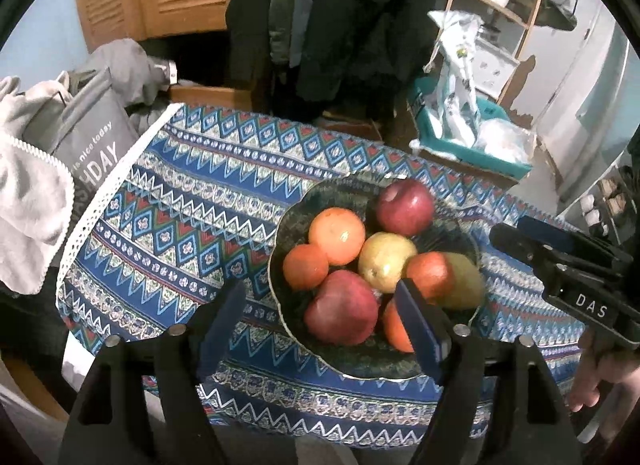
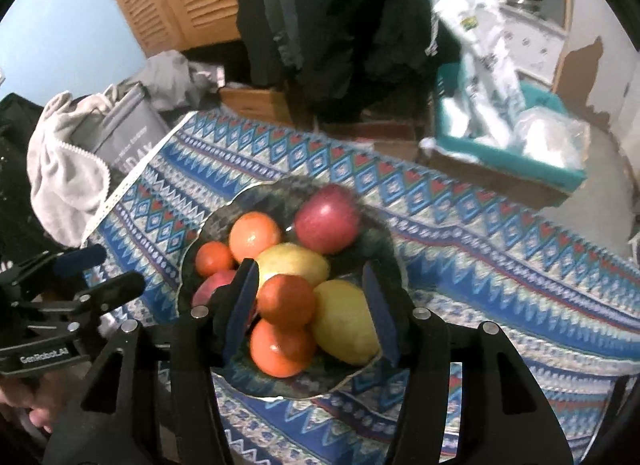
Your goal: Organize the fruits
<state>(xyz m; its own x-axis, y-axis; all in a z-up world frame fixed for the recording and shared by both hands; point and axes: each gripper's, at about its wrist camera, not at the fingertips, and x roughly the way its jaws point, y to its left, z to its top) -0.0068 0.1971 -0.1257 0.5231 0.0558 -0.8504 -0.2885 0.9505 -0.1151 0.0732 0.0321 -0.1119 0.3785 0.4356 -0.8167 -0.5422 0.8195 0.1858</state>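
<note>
A dark green bowl [image 1: 280, 233] [image 2: 208, 225] on the patterned tablecloth holds two red apples [image 1: 342, 307] [image 2: 328, 219], several oranges [image 1: 337, 235] [image 2: 286, 301] and yellow-green pears [image 1: 386, 261] [image 2: 344, 321]. My left gripper [image 1: 320, 317] hangs open over the bowl's near left rim, and the near red apple lies between its fingers, clear of both pads. My right gripper [image 2: 312, 305] is open just above the near side of the pile, with an orange and a yellow pear lying in the gap. Each gripper shows at the edge of the other's view [image 1: 520, 233] [image 2: 100, 273].
The blue patterned tablecloth [image 1: 180, 225] [image 2: 480, 249] covers a small table. A grey bag [image 1: 92, 141] and a pale towel [image 1: 28, 201] crowd its left edge. A teal box of plastic bags [image 1: 468, 133] [image 2: 500, 129] stands behind right, with dark coats [image 1: 340, 17] hanging behind.
</note>
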